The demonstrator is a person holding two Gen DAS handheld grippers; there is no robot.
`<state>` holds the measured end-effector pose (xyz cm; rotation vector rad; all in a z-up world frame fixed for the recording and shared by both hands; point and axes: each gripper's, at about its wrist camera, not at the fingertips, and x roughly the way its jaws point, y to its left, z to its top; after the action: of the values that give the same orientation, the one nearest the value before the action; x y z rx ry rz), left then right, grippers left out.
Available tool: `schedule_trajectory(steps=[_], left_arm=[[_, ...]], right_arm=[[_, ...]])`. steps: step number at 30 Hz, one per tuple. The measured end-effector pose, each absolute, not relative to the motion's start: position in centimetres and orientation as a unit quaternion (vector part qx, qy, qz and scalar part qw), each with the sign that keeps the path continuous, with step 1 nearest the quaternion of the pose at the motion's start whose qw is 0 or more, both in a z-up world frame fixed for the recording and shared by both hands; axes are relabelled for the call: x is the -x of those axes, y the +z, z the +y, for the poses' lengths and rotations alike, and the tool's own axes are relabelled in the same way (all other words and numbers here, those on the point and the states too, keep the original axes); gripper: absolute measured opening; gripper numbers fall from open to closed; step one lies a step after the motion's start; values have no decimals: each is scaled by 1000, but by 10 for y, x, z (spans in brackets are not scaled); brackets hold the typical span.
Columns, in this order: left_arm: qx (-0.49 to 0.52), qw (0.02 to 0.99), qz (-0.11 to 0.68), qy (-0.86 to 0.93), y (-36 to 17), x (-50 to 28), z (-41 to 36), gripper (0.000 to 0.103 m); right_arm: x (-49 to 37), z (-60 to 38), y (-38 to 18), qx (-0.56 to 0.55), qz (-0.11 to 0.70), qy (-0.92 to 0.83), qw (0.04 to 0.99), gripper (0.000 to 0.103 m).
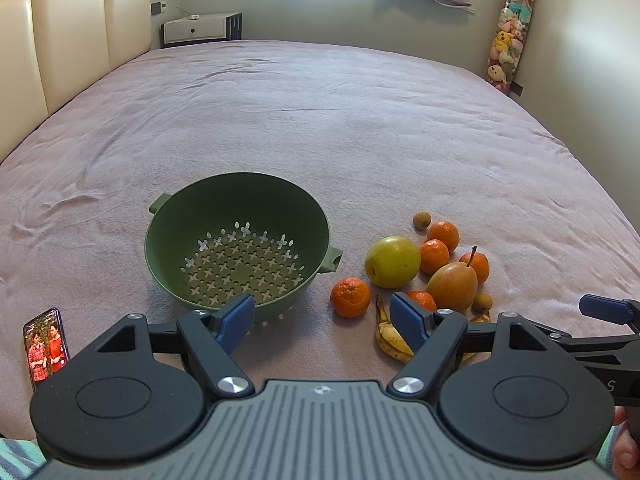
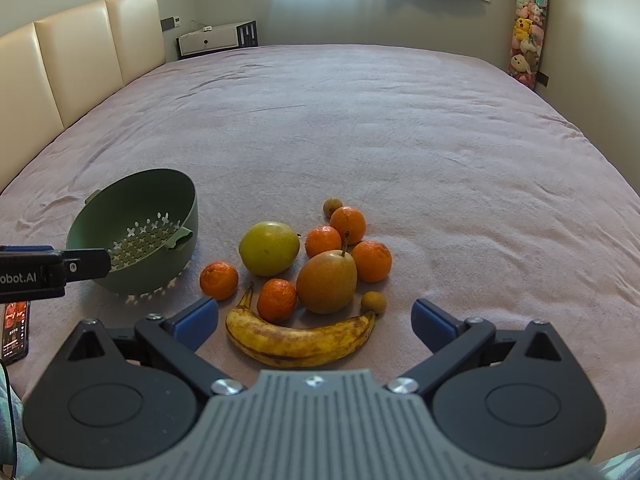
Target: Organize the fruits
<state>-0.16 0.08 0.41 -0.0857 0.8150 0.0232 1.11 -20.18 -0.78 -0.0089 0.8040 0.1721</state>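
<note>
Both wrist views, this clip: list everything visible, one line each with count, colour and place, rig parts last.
colander: 1, green, empty, on the bed left of the fruit
tangerines: 5, orange, one alone nearest the colander, four clustered around the pear
apple: 1, yellow-green, left side of the pile
pear: 1, golden-brown, middle of the pile
banana: 1, yellow with brown spots, nearest edge of the pile
small round fruits: 2, brown, one at the banana's tip, one at the far end
phone: 1, screen lit, bed's near left
bed: 1, pinkish cover
left gripper: open
right gripper: open, over the banana
</note>
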Motion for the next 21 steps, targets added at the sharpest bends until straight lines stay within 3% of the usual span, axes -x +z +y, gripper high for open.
schedule_trajectory(steps=[21], left_arm=[[56, 915, 400, -7, 4, 4, 0, 90]], right_arm=[[-14, -209, -18, 1, 395, 75, 915, 99]])
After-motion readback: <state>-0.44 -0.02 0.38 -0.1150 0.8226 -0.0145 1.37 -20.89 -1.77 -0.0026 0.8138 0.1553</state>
